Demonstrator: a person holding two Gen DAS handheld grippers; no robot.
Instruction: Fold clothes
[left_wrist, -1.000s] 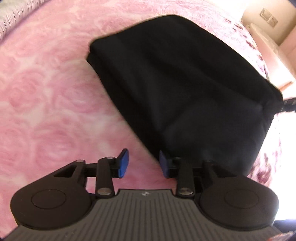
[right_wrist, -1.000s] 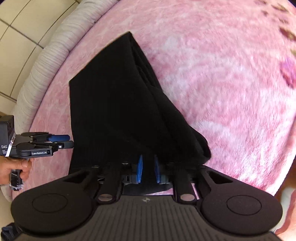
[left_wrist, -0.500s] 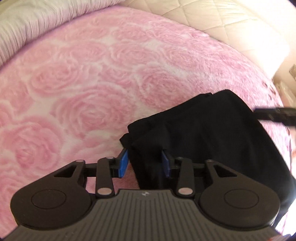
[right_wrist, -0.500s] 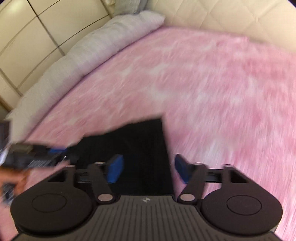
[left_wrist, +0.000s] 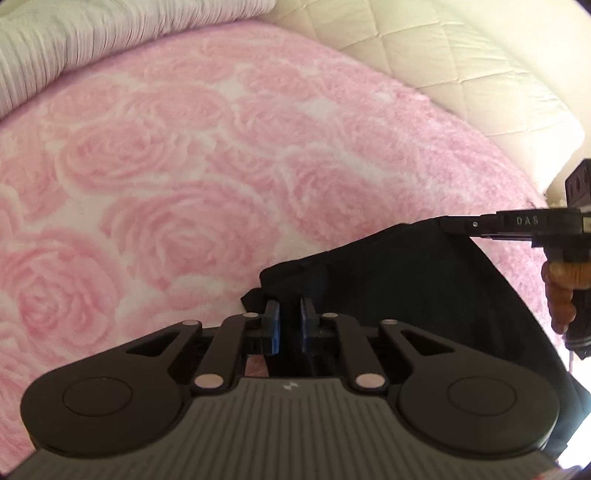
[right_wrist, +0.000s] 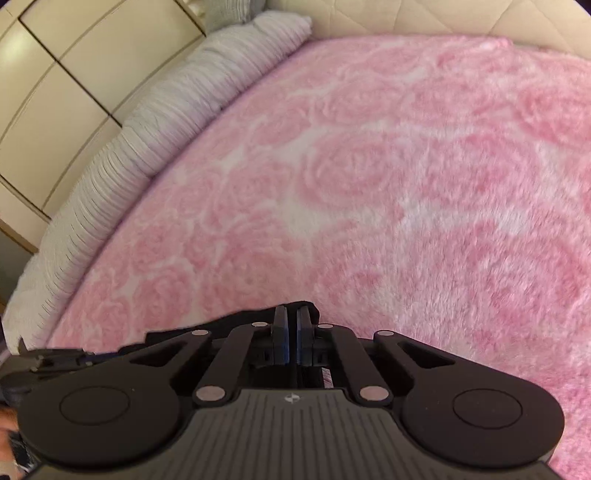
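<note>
Left wrist view: the left gripper, low in the frame's centre, has its blue pads drawn nearly together on the near corner of a folded black garment, which spreads across the lower right of the frame on a pink rose-patterned blanket. At the right edge the right gripper meets the garment's far corner, its handle in the person's hand; "DAS" is legible on its body. A hold at two corners would likely let the cloth be lifted taut and carried over for another fold. A ribbed grey pillow and a quilted cream headboard line the top.

Right wrist view: the right gripper, bottom centre, appears all but closed on a black edge of the garment showing just around its tips. The left gripper shows at the lower left. Pink blanket fills the frame; the grey pillow and cream cabinet panels occupy the upper left. No writing can be read here.
</note>
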